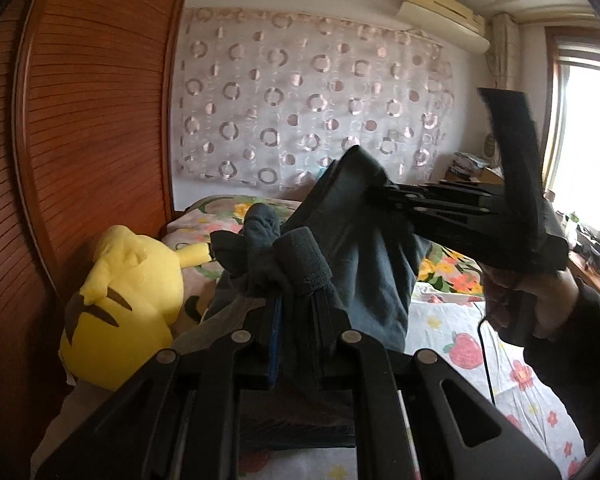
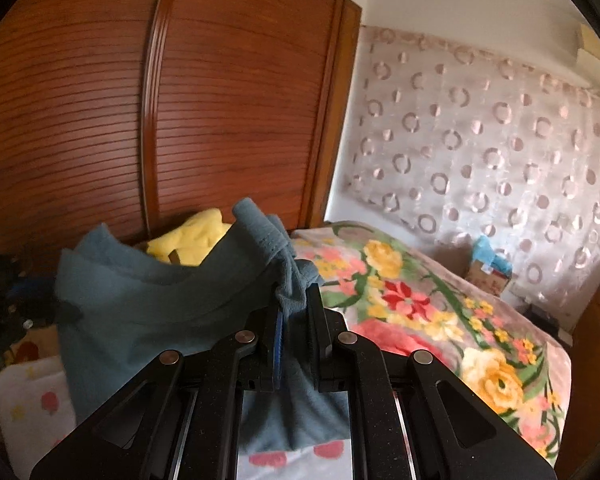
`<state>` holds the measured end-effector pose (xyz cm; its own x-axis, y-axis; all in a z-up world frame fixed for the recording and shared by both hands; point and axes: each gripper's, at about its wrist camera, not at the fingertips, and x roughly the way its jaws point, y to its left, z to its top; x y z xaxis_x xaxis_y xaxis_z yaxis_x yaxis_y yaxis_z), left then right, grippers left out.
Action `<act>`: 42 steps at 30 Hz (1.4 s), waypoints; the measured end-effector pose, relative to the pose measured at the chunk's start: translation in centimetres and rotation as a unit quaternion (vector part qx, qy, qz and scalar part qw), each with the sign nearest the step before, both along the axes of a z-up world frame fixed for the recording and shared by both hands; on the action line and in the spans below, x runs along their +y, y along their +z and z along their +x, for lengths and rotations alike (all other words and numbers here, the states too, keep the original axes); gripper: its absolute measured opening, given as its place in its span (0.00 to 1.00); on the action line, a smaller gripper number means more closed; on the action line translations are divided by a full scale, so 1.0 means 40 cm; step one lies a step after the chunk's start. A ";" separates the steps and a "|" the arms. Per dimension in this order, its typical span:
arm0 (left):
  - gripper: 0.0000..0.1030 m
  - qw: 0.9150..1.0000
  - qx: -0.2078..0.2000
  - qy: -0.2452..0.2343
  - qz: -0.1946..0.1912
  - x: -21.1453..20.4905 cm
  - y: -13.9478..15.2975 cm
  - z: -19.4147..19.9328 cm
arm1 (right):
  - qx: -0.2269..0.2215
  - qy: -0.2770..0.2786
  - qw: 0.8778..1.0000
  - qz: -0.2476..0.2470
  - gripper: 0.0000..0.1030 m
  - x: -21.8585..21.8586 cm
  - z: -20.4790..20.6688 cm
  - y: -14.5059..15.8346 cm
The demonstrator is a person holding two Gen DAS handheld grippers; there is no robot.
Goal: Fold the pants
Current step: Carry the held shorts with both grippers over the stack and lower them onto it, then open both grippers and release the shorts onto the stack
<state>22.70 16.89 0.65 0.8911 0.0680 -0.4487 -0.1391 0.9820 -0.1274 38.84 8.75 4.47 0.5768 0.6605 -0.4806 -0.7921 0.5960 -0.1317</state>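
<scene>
The dark teal pants hang in the air above the bed, stretched between both grippers. My left gripper is shut on a bunched part of the fabric, which covers its fingertips. My right gripper comes in from the right in the left wrist view and is shut on another part of the pants. In the right wrist view my right gripper pinches the pants, which drape down to the left and below the fingers.
A yellow plush toy lies on the left by the wooden wardrobe. A flowered blanket and a white sheet cover the bed. A patterned curtain hangs behind. A desk stands at the right.
</scene>
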 end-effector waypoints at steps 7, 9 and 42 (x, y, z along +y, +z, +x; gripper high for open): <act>0.10 1.000 -0.009 0.028 -0.012 0.015 -0.020 -0.024 | 0.002 0.029 0.999 -0.013 0.07 0.100 0.029 -0.009; 0.12 0.999 -0.001 0.038 -0.005 0.020 -0.033 -0.018 | 0.004 0.033 0.999 -0.013 0.07 0.116 0.031 -0.010; 0.40 0.999 0.051 0.007 0.009 0.015 -0.060 0.044 | 0.099 0.042 0.994 0.008 0.29 0.034 0.059 -0.077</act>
